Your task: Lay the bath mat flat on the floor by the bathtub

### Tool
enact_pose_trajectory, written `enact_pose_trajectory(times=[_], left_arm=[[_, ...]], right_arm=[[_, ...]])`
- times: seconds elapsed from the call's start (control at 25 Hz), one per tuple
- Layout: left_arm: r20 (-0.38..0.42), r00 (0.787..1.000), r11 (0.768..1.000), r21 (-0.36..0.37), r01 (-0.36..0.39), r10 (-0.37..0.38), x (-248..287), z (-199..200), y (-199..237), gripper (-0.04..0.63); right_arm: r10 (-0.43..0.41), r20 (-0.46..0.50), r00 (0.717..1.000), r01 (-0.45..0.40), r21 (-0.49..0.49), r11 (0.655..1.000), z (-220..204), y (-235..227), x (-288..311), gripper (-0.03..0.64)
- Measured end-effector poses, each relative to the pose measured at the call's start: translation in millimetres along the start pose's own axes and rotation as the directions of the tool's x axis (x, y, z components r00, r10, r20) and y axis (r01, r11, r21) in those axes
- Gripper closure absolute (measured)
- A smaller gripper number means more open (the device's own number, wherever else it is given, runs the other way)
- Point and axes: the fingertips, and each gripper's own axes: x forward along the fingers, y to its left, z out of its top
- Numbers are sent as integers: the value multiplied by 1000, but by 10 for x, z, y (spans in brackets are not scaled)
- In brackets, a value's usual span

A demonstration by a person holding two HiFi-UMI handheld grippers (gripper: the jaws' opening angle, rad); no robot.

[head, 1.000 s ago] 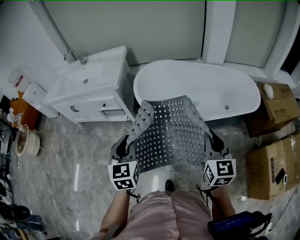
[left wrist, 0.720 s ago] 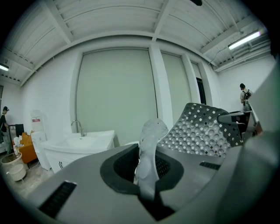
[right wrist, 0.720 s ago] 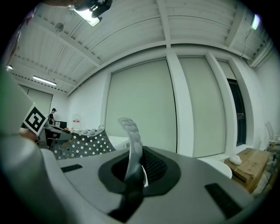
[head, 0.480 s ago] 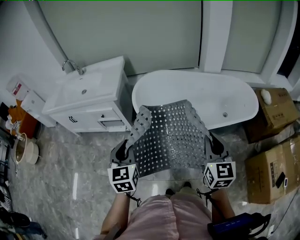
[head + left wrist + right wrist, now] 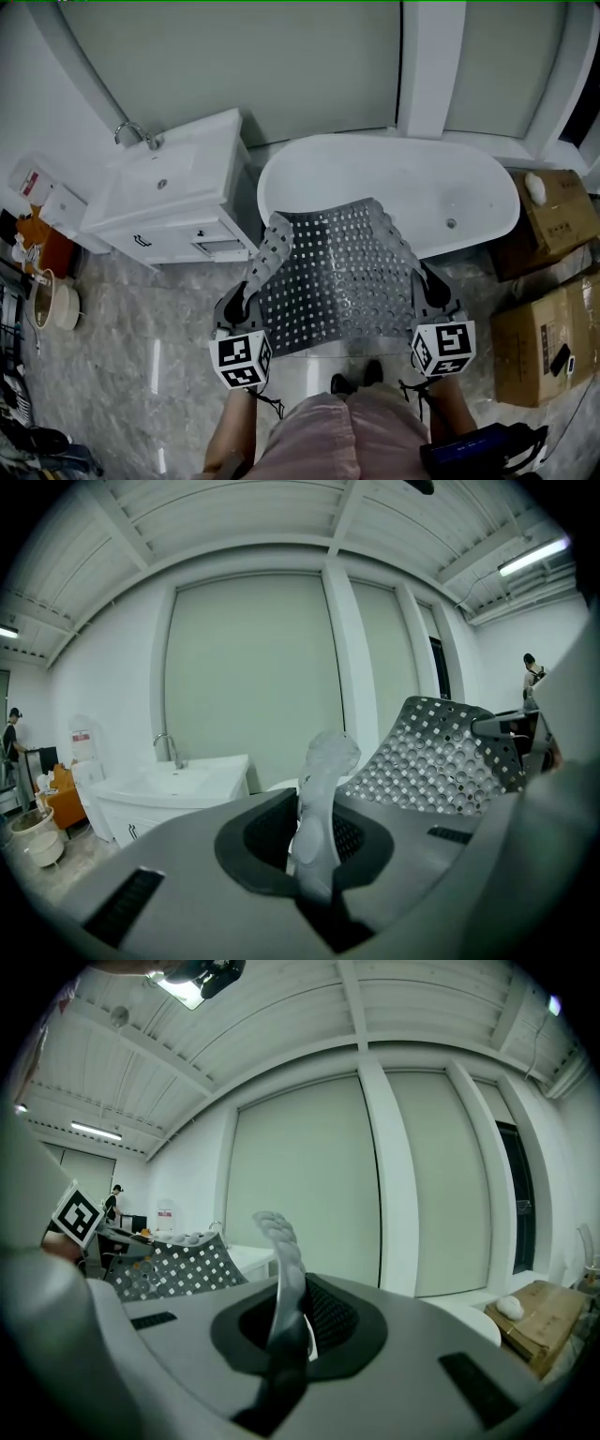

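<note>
Closest in, the left hand-held gripper is clamped shut on the left edge of the grey, hole-punched rubbery bath mat. The right hand-held gripper is pinched onto the opposite edge the same way. In each gripper view a strip of mat is seen squeezed upright between the jaws.

So the mat is held up in the air, stretched between the two, with its far end arched towards the tub and its left corner curled over. None of it can be seen touching the grey marbled floor yet.

Just past the mat, the white oval bathtub is pretty much lined up with it. A white vanity unit with a sink is off to the left, and brown cardboard boxes are stacked to the right.

Progress-wise, the pickup and the lining up look done, but the actual job isn't. The mat has yet to be lowered onto the strip of floor in front of the tub, flattened out and let go.
</note>
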Motion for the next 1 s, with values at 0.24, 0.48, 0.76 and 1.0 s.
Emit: enact_pose_trajectory(times=[0.24,0.48,0.76,1.0], left_arm=[[-27,1000,1000,1,-2,2,156,-63,-96,554],[-65,998,1000,-9,-11,10,217,-209,-236,554],[-105,994,999,-5,-35,34,193,-373,-403,555],[-110,992,999,-3,-54,53,147,-399,-404,554]], right_arm=[[7,-38,999,-7,10,1000,-114,-174,72,588],[33,-83,996,-32,15,999,-307,-278,71,588],[67,-102,992,-64,37,997,-497,-390,59,588],[82,-115,990,-78,39,996,-584,-433,73,588]])
